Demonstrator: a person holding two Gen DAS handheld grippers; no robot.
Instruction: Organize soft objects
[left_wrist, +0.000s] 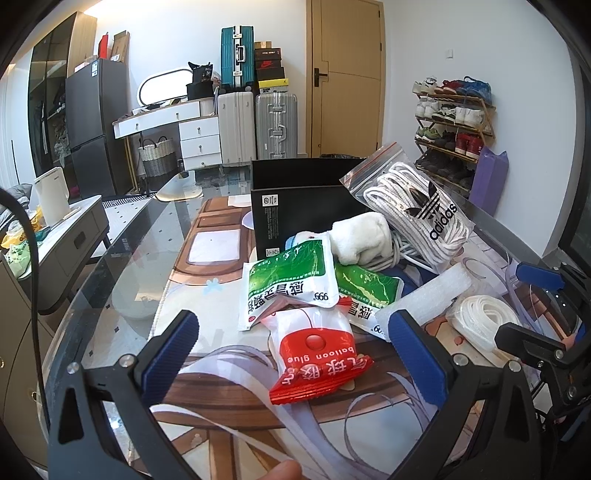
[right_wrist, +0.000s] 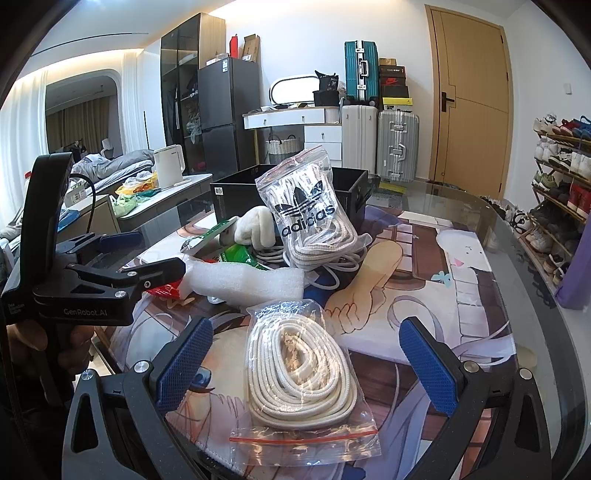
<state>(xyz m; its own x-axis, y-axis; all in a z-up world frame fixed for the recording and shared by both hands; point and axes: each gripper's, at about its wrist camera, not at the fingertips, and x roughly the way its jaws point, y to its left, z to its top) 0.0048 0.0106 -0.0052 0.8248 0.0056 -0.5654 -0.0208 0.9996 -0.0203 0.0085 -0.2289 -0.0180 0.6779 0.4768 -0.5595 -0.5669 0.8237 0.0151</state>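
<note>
My left gripper (left_wrist: 295, 350) is open, its blue fingers either side of a red-and-white balloon glue packet (left_wrist: 319, 354) lying on the printed mat. Behind it lie two green-and-white sachets (left_wrist: 290, 282), a white plush (left_wrist: 360, 236), a foam sheet (left_wrist: 424, 295) and an adidas zip bag of white laces (left_wrist: 417, 206). My right gripper (right_wrist: 306, 363) is open around a clear zip bag of cream laces (right_wrist: 301, 373), which lies flat on the mat. The adidas bag (right_wrist: 314, 214) leans against a black box (right_wrist: 229, 195). The left gripper also shows in the right wrist view (right_wrist: 140, 254).
The black open box (left_wrist: 295, 206) stands at the back of the mat. White cables (right_wrist: 332, 266) lie under the adidas bag. The glass table edge (right_wrist: 524, 258) curves to the right, with a shoe rack (right_wrist: 561, 173) and a purple bag (left_wrist: 487, 181) beyond.
</note>
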